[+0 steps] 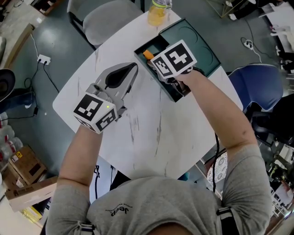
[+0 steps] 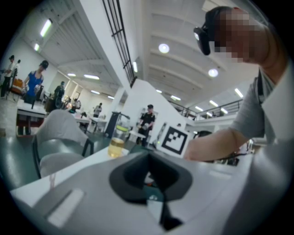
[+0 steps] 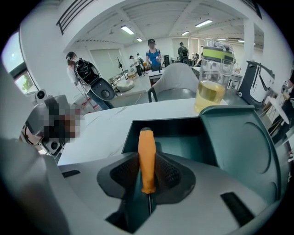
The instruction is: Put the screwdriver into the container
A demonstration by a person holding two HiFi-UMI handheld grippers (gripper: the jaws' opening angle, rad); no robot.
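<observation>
Screwdriver (image 3: 146,147): orange handle, thin metal shaft. My right gripper (image 3: 147,169) pinches it by the handle, one ribbed pad pressed on each side. Long axis runs along the gripper's own line. The handle end points forward and down into the open container (image 3: 161,123); the shaft points back toward the gripper body. From the head view I see only the orange end (image 1: 147,54), past the marker cube, over the container's left part. Whether it touches the bottom I cannot tell.

Container (image 1: 158,46): dark green box on the white table (image 1: 151,133), near the far edge. Lid (image 1: 202,53) swung open to the right, inner face up.

Left gripper (image 1: 128,71): jaws pressed together, nothing between them. It is low over the table, left of the container and apart from it.

Bottle (image 1: 157,13): clear, yellow liquid inside, upright on the table just behind the container.

Chair (image 1: 103,18): grey, beyond the table's far edge.
</observation>
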